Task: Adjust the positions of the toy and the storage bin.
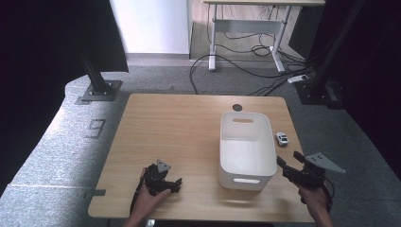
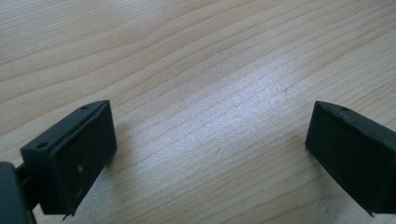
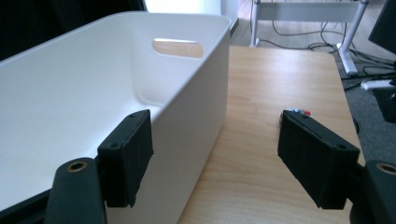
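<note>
The toy car [image 1: 282, 138] sits on the surface [image 1: 179, 127], just right of the white bin [image 1: 246, 182]. Judged light, rigid, prone to rolling; grip across its sides. Left hand-held gripper [image 2: 210, 154] and right hand-held gripper [image 3: 215, 158] both spread, empty.

1. White bin [image 1: 246, 151]: open-topped, empty, upright on right half of desk [image 1: 179, 132], slot handles at both ends.
2. Toy car [image 1: 282, 138]: small, white, on desk just right of bin.
</note>
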`<state>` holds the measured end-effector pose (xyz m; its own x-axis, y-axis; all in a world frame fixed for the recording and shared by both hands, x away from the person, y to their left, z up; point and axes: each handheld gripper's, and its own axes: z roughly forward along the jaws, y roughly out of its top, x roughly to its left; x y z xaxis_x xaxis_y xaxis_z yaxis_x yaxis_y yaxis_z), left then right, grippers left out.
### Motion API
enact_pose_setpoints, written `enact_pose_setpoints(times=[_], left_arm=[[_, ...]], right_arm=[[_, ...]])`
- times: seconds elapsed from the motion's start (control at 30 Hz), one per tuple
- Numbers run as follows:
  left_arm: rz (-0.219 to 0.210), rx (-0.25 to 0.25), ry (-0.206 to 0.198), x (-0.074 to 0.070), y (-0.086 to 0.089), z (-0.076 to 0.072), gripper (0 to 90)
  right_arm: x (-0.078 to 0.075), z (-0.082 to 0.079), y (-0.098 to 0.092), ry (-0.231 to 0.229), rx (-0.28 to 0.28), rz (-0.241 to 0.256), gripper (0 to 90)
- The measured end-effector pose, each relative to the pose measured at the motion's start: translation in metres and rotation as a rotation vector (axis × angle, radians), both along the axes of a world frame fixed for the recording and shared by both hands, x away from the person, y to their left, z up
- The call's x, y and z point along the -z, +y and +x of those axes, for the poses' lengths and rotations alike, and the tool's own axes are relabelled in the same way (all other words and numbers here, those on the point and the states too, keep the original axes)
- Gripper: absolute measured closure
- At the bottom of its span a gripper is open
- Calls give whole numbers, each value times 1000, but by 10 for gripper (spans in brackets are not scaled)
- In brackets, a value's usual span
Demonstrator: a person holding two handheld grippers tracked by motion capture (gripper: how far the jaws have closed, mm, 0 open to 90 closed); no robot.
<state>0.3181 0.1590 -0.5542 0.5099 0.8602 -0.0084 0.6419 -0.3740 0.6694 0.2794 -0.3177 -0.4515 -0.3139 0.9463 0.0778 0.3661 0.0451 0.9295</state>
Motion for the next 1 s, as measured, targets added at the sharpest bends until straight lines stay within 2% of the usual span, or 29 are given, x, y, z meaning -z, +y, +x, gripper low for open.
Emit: enact_pose_setpoints(times=[0.23,0.4,0.43,0.5,0.73,0.8,0.97,1.0], left_arm=[[2,2,1,0,0,0,18],[2,2,1,0,0,0,18],[2,3,1,0,0,0,18],[2,4,1,0,0,0,18],[2,3,1,0,0,0,18],[2,3,1,0,0,0,18],[2,3,1,0,0,0,18],[2,3,1,0,0,0,18]], right_arm=[[-14,-4,11,-37,-35,0,257],[-17,-6,18,-49,-51,-14,258],[-16,-5,22,-34,-70,-24,258],[-14,-4,25,-27,-73,-36,260],[-5,1,31,-7,-69,-47,270],[-1,3,33,16,-61,-54,290],[3,5,35,41,-58,-60,298],[5,7,35,58,-53,-70,301]])
